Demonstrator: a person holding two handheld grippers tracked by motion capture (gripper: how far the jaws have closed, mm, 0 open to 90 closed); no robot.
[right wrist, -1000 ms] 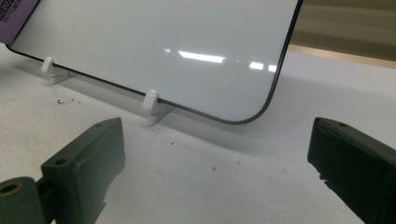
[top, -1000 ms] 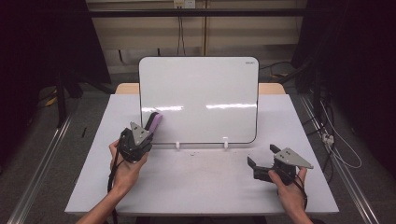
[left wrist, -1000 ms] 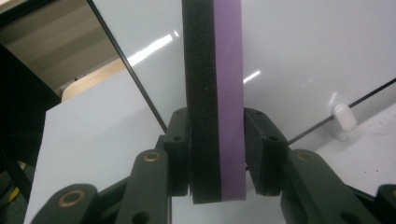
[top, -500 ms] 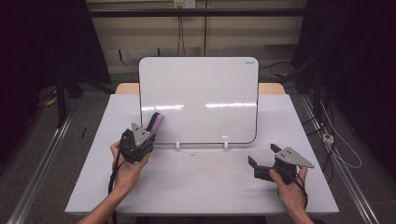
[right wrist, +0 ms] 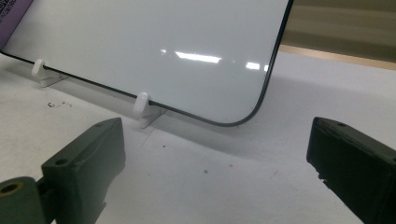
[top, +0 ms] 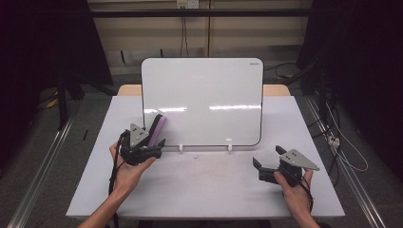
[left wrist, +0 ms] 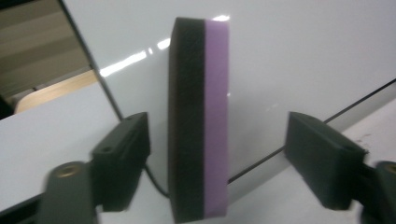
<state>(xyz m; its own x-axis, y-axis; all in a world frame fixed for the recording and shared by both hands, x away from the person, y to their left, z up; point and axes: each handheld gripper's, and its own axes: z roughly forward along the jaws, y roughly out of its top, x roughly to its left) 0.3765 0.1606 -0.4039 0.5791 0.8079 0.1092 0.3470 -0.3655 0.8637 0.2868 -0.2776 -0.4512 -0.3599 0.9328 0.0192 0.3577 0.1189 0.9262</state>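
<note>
A purple and black eraser (top: pixel 159 124) leans on end against the lower left corner of the white board (top: pixel 202 99). My left gripper (top: pixel 156 134) sits around it. Its jaws have just been opening, and in the left gripper view the eraser (left wrist: pixel 198 121) stands between them with a gap on each side. The left gripper (left wrist: pixel 219 140) is open and its pads do not touch the eraser. My right gripper (top: pixel 267 158) rests on the table at the front right, open with nothing between its jaws, pointing at the board's lower right corner (right wrist: pixel 252 116).
The board stands tilted back on two small white clips (top: pixel 229 147) (right wrist: pixel 142 105) in the middle of the grey table (top: pixel 204 190). Dark metal rails (top: pixel 43 175) run along both sides of the table. Cables hang behind it.
The left jaws have parted from the eraser, which stays leaning on the board. Both hands have kept their places.
</note>
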